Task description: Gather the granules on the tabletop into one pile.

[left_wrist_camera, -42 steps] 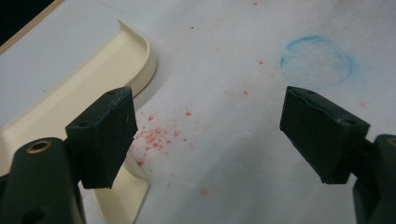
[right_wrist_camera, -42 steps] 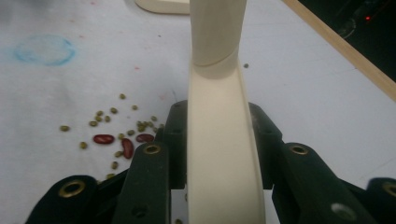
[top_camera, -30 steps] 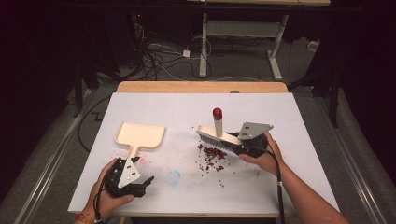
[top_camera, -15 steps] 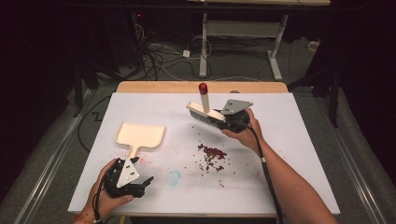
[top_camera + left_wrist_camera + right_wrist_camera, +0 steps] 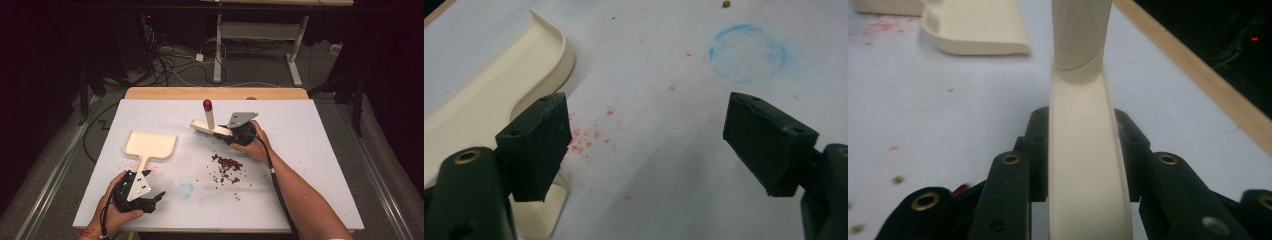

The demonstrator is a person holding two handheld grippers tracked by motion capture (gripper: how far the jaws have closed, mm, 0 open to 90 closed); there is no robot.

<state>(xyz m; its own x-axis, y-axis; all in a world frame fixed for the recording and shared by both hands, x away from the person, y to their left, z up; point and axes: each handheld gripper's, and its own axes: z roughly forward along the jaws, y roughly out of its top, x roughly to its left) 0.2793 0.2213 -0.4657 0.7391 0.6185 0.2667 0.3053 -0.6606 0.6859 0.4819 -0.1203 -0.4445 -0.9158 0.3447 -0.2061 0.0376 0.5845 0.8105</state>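
High view is showing the right tongs (image 5: 235,134) gripping a cream brush (image 5: 210,125) by its back, its red-tipped handle standing up, above the white surface (image 5: 320,150) just beyond a scatter of dark red crumbs (image 5: 227,167). The right gripper view is showing both pads pressing the brush's (image 5: 1083,150) sides. The left tongs (image 5: 145,197) are resting open near the surface's front edge, holding nothing, just beside the handle of the cream dustpan (image 5: 149,145).

The dustpan (image 5: 149,145) lies left of the crumbs (image 5: 227,167), brush (image 5: 211,126) behind them.
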